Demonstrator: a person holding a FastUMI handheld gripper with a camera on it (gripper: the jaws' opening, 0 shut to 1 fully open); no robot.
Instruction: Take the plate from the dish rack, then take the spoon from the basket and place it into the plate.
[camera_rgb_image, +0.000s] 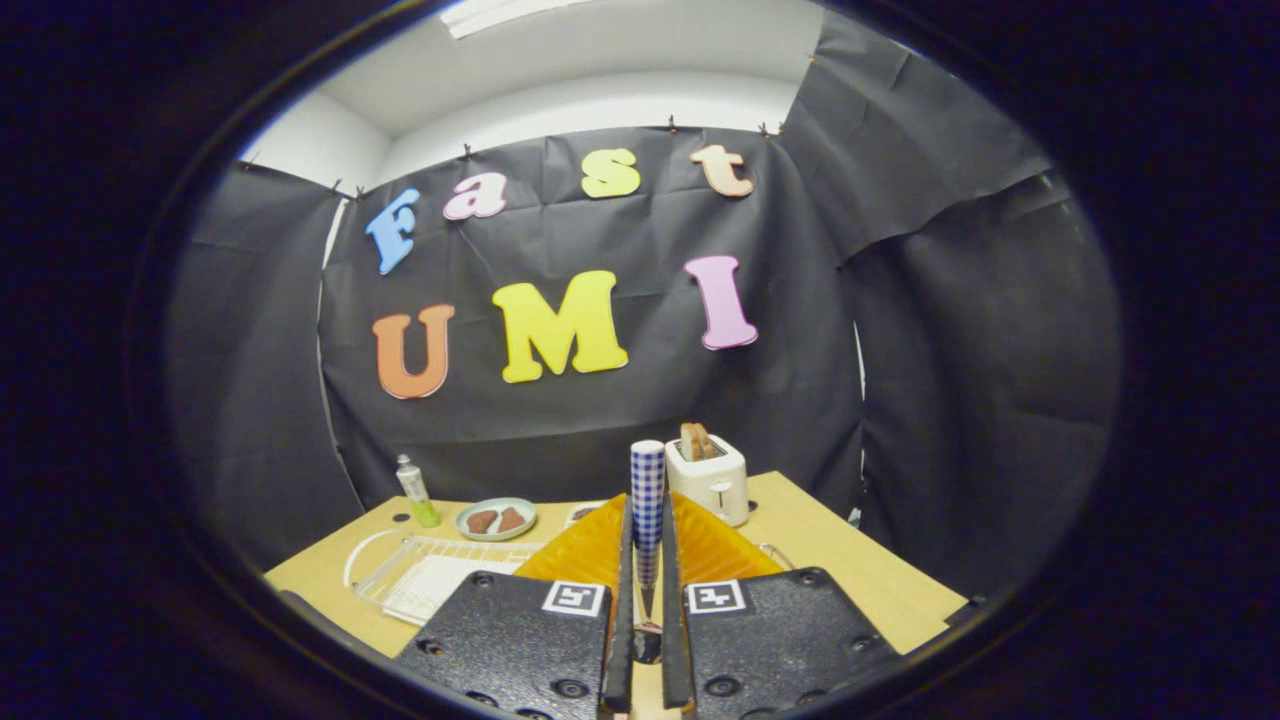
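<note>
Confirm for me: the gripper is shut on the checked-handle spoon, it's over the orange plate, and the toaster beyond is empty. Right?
Not quite. The gripper view shows the toaster with bread standing in its slot, not empty. The rest holds: the gripper is shut on the spoon by its checked handle, above the orange plate.

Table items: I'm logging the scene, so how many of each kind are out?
Spoon, upright in the shut claw: 1
Plates (orange, green): 2
Toaster: 1
Bottle: 1
Dish rack: 1
Total: 6
</note>
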